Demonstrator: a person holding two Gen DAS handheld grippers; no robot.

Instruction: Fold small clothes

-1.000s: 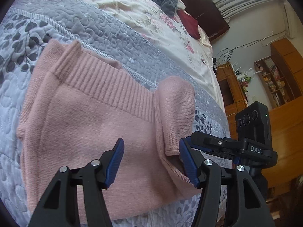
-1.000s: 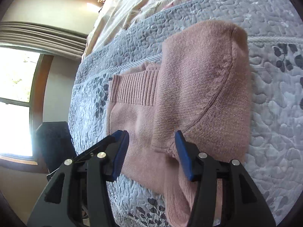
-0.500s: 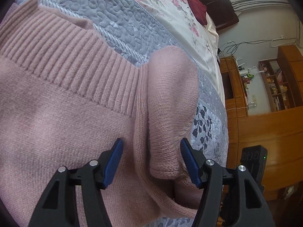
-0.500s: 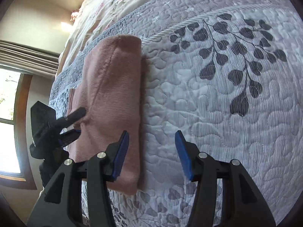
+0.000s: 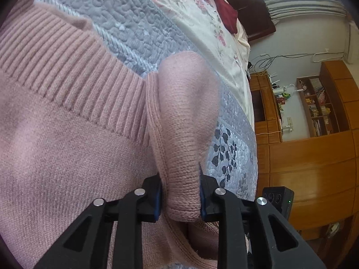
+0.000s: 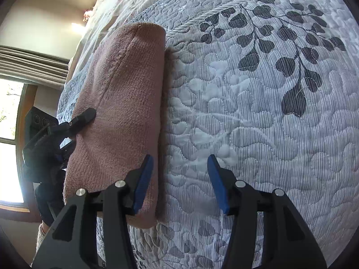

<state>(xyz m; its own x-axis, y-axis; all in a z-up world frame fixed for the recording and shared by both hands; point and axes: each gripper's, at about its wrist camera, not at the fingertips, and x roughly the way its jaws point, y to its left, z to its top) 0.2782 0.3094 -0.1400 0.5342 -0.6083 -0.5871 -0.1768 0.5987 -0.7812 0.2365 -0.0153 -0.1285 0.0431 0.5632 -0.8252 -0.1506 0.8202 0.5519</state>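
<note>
Item: small pink knitted sweater (image 5: 74, 161) with ribbed band, lying partly folded on the grey-blue quilted bedspread with dark leaf print (image 6: 258, 116), on a bed.

Handling (judged): soft, light, limp knit; it will sag and stretch if lifted by one point, and is not slippery between rubber pads. Best taken at doubled edges, cuff or hem, where the knit is thickest.

Left gripper (image 5: 180, 198): fingers drawn narrow, clamped on the end of the folded-over pink sleeve (image 5: 186, 134), which lies across the sweater body.

Right gripper (image 6: 180, 182): fingers spread wide, holding nothing; the blue pad of one sits over the sweater's outer folded edge, the other over bare quilt.

Left wrist view only: ribbed band, sleeve pinch, cream floral sheet (image 5: 202, 22), wooden shelving (image 5: 314, 103).

Right wrist view only: the sweater's outer fold line against the quilt, the left gripper from outside, a window (image 6: 9, 123) with a curtain.
</note>
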